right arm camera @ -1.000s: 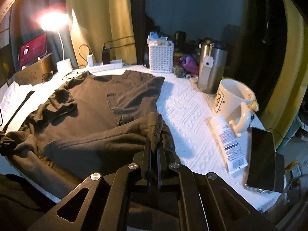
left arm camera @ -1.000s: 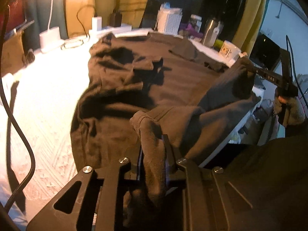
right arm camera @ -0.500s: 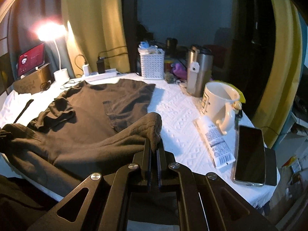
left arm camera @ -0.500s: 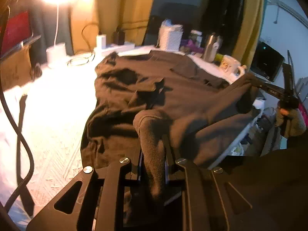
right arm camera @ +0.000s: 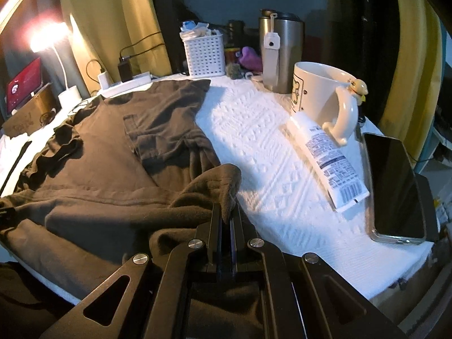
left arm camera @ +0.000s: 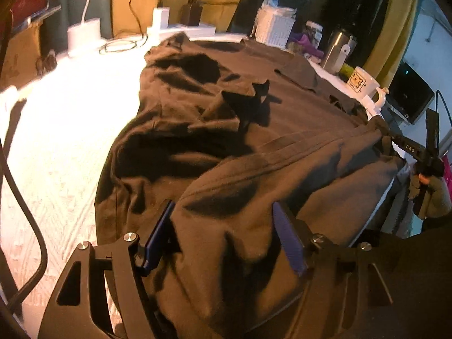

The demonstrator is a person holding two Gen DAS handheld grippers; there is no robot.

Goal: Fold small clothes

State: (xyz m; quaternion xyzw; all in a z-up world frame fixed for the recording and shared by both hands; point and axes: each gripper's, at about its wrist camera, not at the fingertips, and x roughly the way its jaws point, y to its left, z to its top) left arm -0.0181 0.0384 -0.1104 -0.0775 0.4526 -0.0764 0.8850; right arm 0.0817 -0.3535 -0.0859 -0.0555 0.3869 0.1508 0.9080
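Where shirt (right arm camera: 118, 152) ends, tube (right arm camera: 327, 161) touches mug (right arm camera: 319, 90).

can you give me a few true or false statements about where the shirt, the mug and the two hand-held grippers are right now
1. The right hand-held gripper is clamped on a bunched edge of the brown shirt. True.
2. The left hand-held gripper is pinched tight on the shirt. False: its jaws are opening, spread apart, with cloth lying loose between them.
3. The white mug stands on top of the shirt. False: it stands on the white table cover, off to the shirt's side.
4. A phone lies flat near the table edge, beside a white tube. True.
5. The steel tumbler lies on its side. False: it stands upright.
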